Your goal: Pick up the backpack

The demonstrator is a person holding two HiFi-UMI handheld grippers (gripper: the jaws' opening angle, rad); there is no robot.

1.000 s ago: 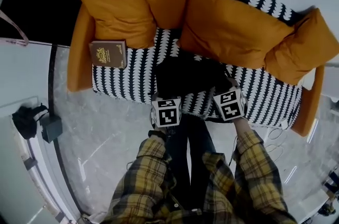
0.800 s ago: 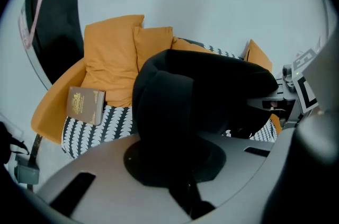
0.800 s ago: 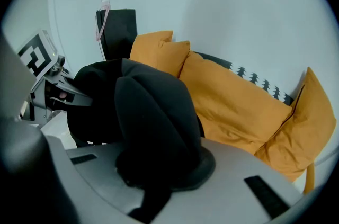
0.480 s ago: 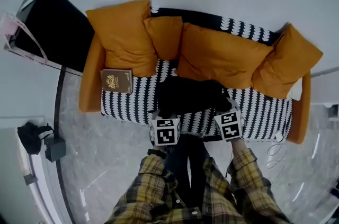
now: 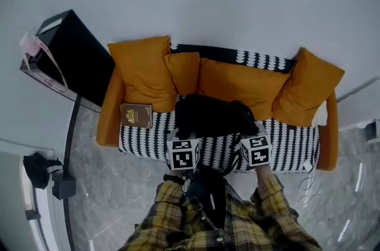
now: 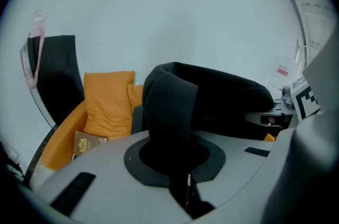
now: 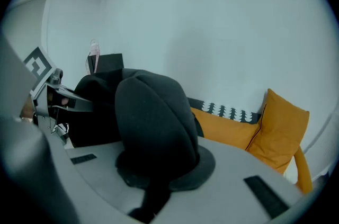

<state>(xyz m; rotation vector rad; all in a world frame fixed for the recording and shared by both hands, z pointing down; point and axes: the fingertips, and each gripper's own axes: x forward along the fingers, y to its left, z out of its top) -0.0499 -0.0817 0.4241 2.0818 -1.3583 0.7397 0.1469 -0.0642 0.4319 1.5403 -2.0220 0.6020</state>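
Note:
The black backpack (image 5: 212,116) hangs in the air in front of the sofa, held up from both sides. My left gripper (image 5: 181,142) is shut on a fold of its black fabric (image 6: 168,122), which runs down between the jaws. On the other side my right gripper (image 5: 254,140) is shut on a rounded black part of the backpack (image 7: 153,127). In the left gripper view the bag's body (image 6: 222,104) stretches right toward the other gripper's marker cube (image 6: 306,101). The fingertips of both are hidden by the fabric.
Behind the bag stands a sofa (image 5: 285,143) with a black-and-white patterned seat and orange cushions (image 5: 142,69). A brown book (image 5: 136,115) lies on its left end. A black box (image 5: 77,60) stands at the left. Dark items (image 5: 37,168) lie on the marble floor.
Both grippers have risen together with the backpack, which has come up off the sofa seat. The sofa now appears smaller and farther below.

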